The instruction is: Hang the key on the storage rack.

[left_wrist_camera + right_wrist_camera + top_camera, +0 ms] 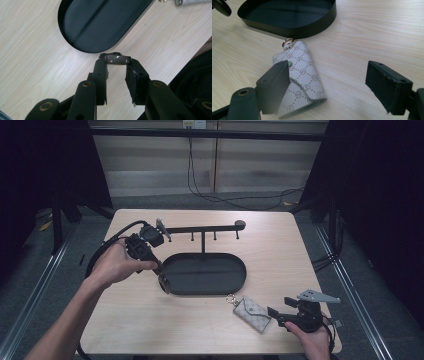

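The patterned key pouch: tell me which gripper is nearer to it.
Right. The right gripper sits open beside the key pouch, one jaw overlapping its edge. The left gripper is across the table by the black tray, shut on a small ring-like object.

Light wood-grain table [150,320], rounded corners. On it: a black oval tray [205,272] near centre, a thin post with a hooked crossbar rising from its far rim. A grey patterned key pouch [252,313] with metal ring [231,297] lies flat just beside the tray's near rim.
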`<action>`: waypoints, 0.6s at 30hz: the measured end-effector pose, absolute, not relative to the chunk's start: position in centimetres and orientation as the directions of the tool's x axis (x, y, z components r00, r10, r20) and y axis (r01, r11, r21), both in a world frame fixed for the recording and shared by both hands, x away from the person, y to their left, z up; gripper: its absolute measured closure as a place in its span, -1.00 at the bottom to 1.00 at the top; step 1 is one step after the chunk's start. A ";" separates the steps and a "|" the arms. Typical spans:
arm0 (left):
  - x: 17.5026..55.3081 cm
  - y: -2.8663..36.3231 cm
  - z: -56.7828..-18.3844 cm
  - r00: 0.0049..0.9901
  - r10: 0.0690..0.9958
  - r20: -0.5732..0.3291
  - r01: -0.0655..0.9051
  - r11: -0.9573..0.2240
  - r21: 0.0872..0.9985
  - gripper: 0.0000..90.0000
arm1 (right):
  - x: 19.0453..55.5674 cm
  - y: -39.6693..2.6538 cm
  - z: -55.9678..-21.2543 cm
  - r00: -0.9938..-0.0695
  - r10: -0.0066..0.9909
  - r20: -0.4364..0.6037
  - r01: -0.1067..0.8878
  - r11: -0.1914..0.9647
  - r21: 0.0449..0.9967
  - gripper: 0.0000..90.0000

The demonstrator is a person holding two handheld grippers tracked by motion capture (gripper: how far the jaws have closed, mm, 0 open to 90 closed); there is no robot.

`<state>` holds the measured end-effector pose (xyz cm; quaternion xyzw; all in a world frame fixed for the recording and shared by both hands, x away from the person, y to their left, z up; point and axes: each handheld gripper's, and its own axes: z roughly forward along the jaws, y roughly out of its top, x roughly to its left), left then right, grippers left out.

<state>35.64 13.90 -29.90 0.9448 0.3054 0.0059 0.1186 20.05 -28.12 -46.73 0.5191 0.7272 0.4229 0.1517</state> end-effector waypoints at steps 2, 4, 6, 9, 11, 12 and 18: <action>36.0 13.9 -29.6 0.810 0.583 -0.062 0.581 -0.783 0.224 0.58 | 20.0 -28.1 -46.7 -0.415 0.883 0.219 0.627 0.103 0.772 -0.57; 36.4 13.8 -29.3 0.806 0.589 -0.056 0.585 -0.780 0.221 0.58 | 20.0 -28.1 -46.7 -0.414 0.884 0.218 0.626 0.103 0.773 -0.57; 36.6 13.7 -29.2 0.803 0.594 -0.051 0.589 -0.778 0.220 0.58 | 20.0 -28.1 -46.7 -0.414 0.884 0.218 0.626 0.103 0.773 -0.57; 37.1 13.6 -29.3 0.797 0.601 -0.053 0.598 -0.774 0.209 0.58 | 20.0 -28.1 -46.7 -0.416 0.883 0.220 0.628 0.103 0.772 -0.57; 37.5 13.6 -29.3 0.793 0.606 -0.059 0.603 -0.770 0.207 0.58 | 20.0 -28.1 -46.7 -0.417 0.882 0.221 0.628 0.103 0.772 -0.57; 37.9 13.5 -29.3 0.787 0.614 -0.057 0.611 -0.766 0.200 0.58 | 20.0 -28.1 -46.7 -0.417 0.882 0.221 0.628 0.103 0.771 -0.57; 38.8 13.2 -29.1 0.773 0.632 -0.054 0.629 -0.753 0.194 0.58 | 20.0 -28.1 -46.7 -0.417 0.881 0.223 0.628 0.102 0.772 -0.57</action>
